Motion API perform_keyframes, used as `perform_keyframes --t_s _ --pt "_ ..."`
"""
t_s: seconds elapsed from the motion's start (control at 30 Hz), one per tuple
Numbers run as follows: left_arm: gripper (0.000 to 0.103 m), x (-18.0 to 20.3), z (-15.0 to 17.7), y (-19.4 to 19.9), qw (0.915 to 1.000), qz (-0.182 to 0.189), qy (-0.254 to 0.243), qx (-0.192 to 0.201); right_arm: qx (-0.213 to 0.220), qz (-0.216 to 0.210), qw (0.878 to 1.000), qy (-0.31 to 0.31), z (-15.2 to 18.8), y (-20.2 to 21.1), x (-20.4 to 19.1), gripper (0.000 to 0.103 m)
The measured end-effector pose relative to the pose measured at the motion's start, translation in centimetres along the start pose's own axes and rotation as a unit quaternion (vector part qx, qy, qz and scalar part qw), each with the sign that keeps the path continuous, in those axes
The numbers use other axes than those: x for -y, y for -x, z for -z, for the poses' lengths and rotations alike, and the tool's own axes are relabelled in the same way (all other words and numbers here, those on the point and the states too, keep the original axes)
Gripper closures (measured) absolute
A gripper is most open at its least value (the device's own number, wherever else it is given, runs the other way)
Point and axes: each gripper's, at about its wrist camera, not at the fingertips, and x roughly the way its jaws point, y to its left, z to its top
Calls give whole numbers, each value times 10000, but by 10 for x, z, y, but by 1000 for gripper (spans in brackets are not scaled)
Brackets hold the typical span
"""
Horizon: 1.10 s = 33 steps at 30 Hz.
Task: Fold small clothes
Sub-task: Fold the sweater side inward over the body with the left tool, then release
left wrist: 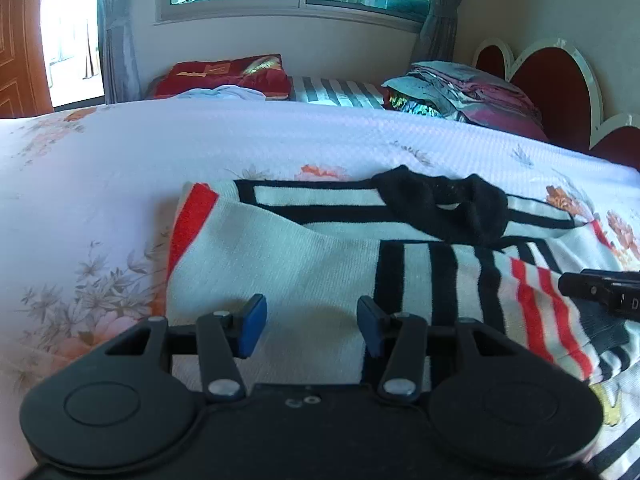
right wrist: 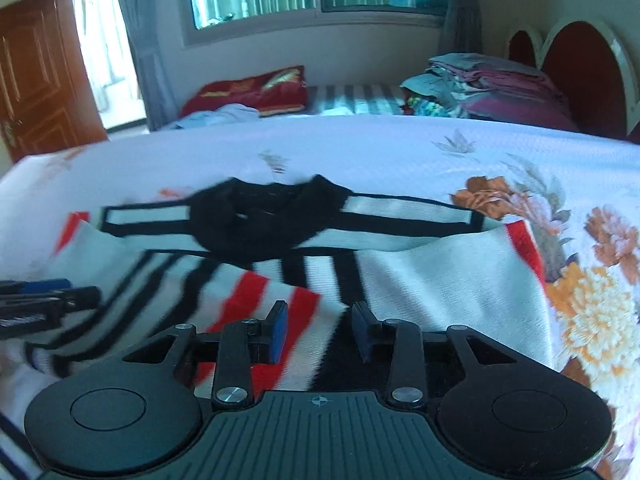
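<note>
A small striped sweater (left wrist: 304, 252) lies flat on the flowered bed (left wrist: 120, 168), its black collar (left wrist: 440, 204) at the far side and its long axis running left to right across both views. The left gripper (left wrist: 308, 328) hovers low over the plain white part, jaws spread and holding nothing, with the collar at about one o'clock from it. The right gripper (right wrist: 320, 328) is likewise released, empty, poised over the red and black striped sleeve (right wrist: 256, 304) folded across the front; from it the collar sits at about eleven o'clock. Each gripper shows at the edge of the other's view, so they are near one another over the near hem. I judge the right gripper closer to the loose sleeve, the left to the body's left edge. Folded bedding (left wrist: 460, 92) is stacked well apart by the headboard (left wrist: 560, 80).
</note>
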Motion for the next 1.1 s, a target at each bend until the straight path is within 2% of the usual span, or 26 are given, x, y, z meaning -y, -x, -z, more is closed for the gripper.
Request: perform_keyframes --t_s 0.23,0.37,0.47,0.53,0.63,0.7,0.8,0.87,1.0,1.1 --pt "54 11 8 34 9996 177 -70 187 66 -278 9995 122 7 20 -24 67" --pt "52 19 24 44 9996 216 -143 135 2 -355 9989 298 20 24 -38 67" --pt "51 19 37 42 9997 125 -192 14 -196 -237 9988 371 33 15 -37 67" --pt "49 12 45 38 9998 35 -176 -108 -135 -118 9987 472 39 15 -30 67" --pt "50 0 50 41 10000 7 9 -86 -68 48 9995 297 39 25 -18 67" --pt "51 0 50 47 10000 -37 -34 -60 -80 191 9997 154 43 28 -7 67" --pt "51 1 53 50 9998 -75 -183 -69 -156 244 9992 275 49 31 2 67" --pt "52 -1 55 54 9998 -98 -102 -101 -116 319 9993 175 46 40 6 67" --pt "52 7 57 71 9999 -20 -95 -54 13 44 9998 197 51 64 4 67" --pt "52 19 63 84 9999 131 -60 -42 -61 -213 9993 311 61 75 -7 67"
